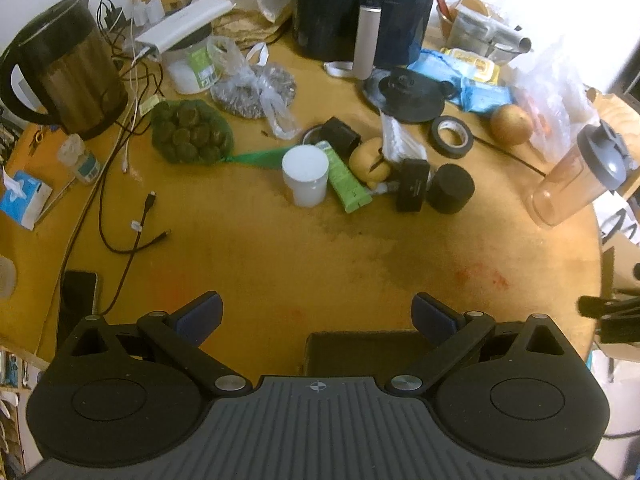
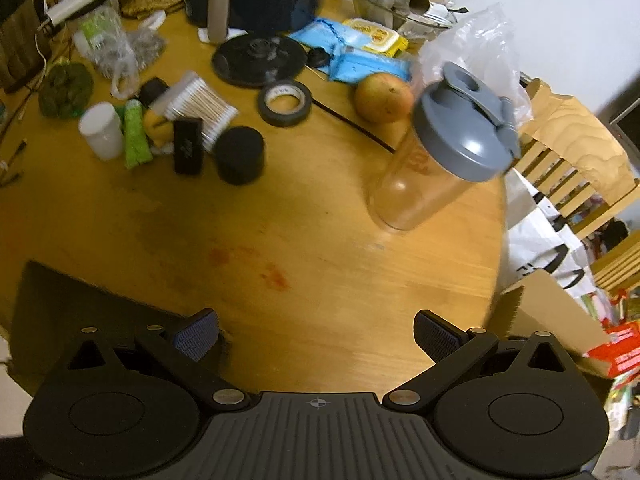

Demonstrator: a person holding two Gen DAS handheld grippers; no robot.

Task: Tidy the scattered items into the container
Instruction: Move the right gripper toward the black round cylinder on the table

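A cluster of small items lies mid-table: a white pot (image 1: 305, 175) (image 2: 101, 131), a green tube (image 1: 344, 178) (image 2: 136, 140), a black rectangular case (image 1: 412, 191) (image 2: 188, 151), a black round jar (image 1: 451, 189) (image 2: 239, 155), a pack of cotton swabs (image 2: 200, 105) and a roll of black tape (image 1: 452, 136) (image 2: 284, 103). A dark container (image 1: 360, 352) (image 2: 80, 312) sits at the near edge, below my grippers. My left gripper (image 1: 317, 314) is open and empty above bare table. My right gripper (image 2: 316, 330) is open and empty.
A kettle (image 1: 64, 68), cables (image 1: 132, 216) and a phone (image 1: 78, 300) lie left. An air fryer (image 1: 360, 4) stands at the back. A clear shaker bottle with grey lid (image 2: 440, 148) and an orange fruit (image 2: 383, 97) sit right, by the table edge and a chair (image 2: 568, 168).
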